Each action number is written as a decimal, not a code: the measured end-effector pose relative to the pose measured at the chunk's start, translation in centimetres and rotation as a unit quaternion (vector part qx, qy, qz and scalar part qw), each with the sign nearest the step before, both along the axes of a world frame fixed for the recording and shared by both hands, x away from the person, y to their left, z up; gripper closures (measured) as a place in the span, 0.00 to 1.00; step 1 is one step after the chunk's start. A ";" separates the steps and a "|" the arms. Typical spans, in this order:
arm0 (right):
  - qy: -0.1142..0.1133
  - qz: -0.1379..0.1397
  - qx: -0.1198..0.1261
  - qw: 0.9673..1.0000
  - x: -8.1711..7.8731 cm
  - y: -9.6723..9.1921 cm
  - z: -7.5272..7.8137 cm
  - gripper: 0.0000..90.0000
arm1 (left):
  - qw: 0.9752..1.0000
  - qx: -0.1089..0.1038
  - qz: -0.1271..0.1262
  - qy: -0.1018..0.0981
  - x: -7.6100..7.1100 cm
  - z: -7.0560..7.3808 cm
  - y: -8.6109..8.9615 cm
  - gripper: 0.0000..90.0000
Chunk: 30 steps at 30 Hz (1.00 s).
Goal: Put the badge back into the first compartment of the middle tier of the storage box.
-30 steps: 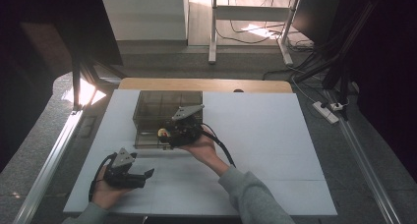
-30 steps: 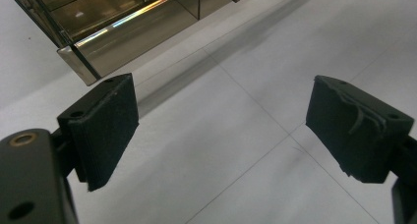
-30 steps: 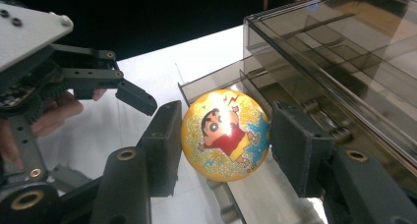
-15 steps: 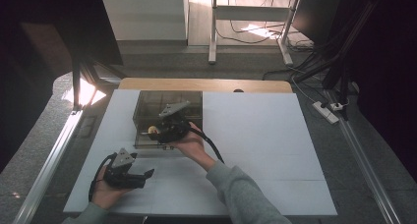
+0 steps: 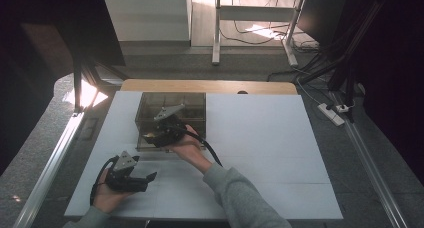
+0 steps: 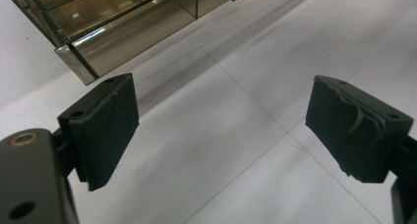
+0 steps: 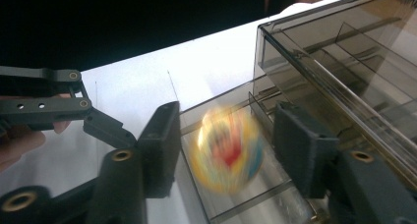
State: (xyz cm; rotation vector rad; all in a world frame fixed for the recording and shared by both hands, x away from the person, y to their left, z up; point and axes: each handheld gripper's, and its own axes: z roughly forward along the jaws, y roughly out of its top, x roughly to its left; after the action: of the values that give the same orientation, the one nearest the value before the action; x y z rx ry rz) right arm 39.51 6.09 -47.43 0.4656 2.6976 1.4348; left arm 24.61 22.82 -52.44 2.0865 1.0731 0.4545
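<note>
Release stage: right gripper (image 7: 223, 145) is over the near-left compartment of the smoked organiser box (image 5: 192, 102), jaws just opened, so the multicoloured ball (image 7: 226, 150) sits blurred between them, clear of both pads. Left gripper (image 6: 223, 121) rests open-jawed on the bench (image 5: 270, 153), near left.

The clear smoky plastic compartment box (image 5: 172, 119) sits left of centre on the white table (image 5: 260, 148) — the blurred multicoloured round ball (image 7: 227, 149) lies in its near-left compartment.

high: above, fwd-down | tongs cams: close | shared: smoked box (image 5: 172, 119)
</note>
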 end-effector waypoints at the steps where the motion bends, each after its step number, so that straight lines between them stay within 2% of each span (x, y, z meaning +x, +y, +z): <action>1: -0.001 -0.001 0.002 1.000 0.0 0.0 0.0 0.45 | 1.000 -0.001 0.000 0.000 0.0 0.0 0.0 0.14; 9: -0.002 -0.003 0.012 1.000 -0.3 -0.7 0.7 0.42 | 1.000 0.001 0.001 0.000 0.0 0.0 0.0 0.14; 15: -0.013 -0.007 0.020 1.000 -0.8 -2.3 1.3 0.41 | 1.000 0.002 0.003 0.001 0.0 -0.1 0.1 0.14; 18: -0.020 -0.010 0.025 0.999 -1.2 -3.5 1.7 0.40 | 1.000 0.003 0.004 0.002 0.0 -0.1 0.0 0.14; 22: -0.018 -0.018 0.027 0.999 -1.4 -5.5 1.9 0.40 | 1.000 0.004 0.005 0.002 0.0 -0.1 0.0 0.14; 30: -0.021 -0.049 0.018 0.998 -1.9 -10.5 1.7 0.40 | 1.000 0.004 0.008 0.003 0.1 -0.1 0.0 0.14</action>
State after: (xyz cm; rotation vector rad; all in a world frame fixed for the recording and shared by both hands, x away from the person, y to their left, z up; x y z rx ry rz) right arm 37.62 -4.46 -45.70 0.5569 2.5820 1.4525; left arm 24.68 22.87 -52.57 2.0894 1.0930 0.4628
